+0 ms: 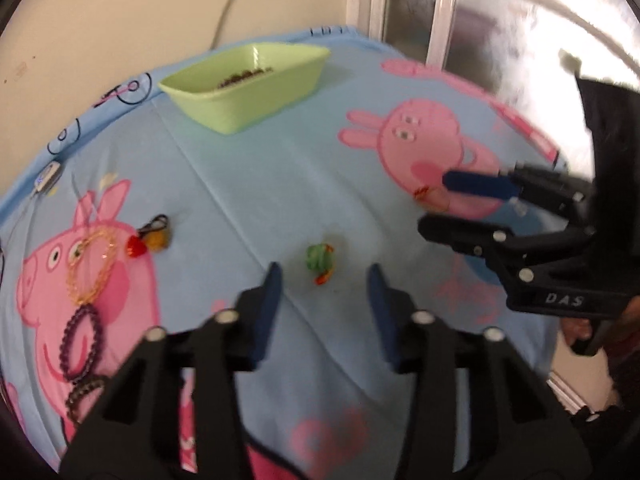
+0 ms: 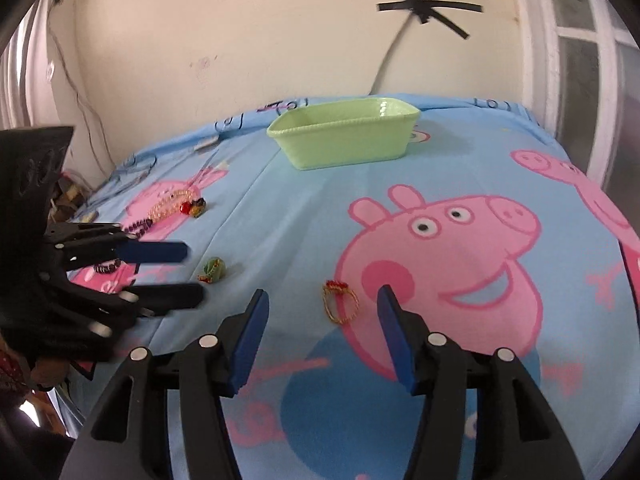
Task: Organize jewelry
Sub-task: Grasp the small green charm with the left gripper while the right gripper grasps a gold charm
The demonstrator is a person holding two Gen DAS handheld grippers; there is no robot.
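Note:
My left gripper (image 1: pixel 324 280) is open low over the blue pig-print cloth (image 1: pixel 248 200). A small green jewelry piece (image 1: pixel 320 262) lies on the cloth just past its fingertips, untouched. My right gripper (image 2: pixel 322 296) is also open, and a gold bangle with red beads (image 2: pixel 339 302) lies flat between its blue pads (image 2: pixel 248 340). Each view shows the other gripper from the side: the right gripper (image 1: pixel 434 204) beside the bangle (image 1: pixel 424 192), the left gripper (image 2: pixel 194 272) beside the green piece (image 2: pixel 214 270). A light green tray (image 1: pixel 256 112) holding dark beads (image 1: pixel 244 77) stands at the far edge.
On the left of the cloth lie a gold chain (image 1: pixel 90 264), a red and orange charm (image 1: pixel 150 238), a purple bead bracelet (image 1: pixel 82 340) and a dark bracelet (image 1: pixel 86 394). A wall with a taped cable (image 2: pixel 424 6) stands behind the tray (image 2: pixel 344 148). A window (image 1: pixel 480 20) is at the right.

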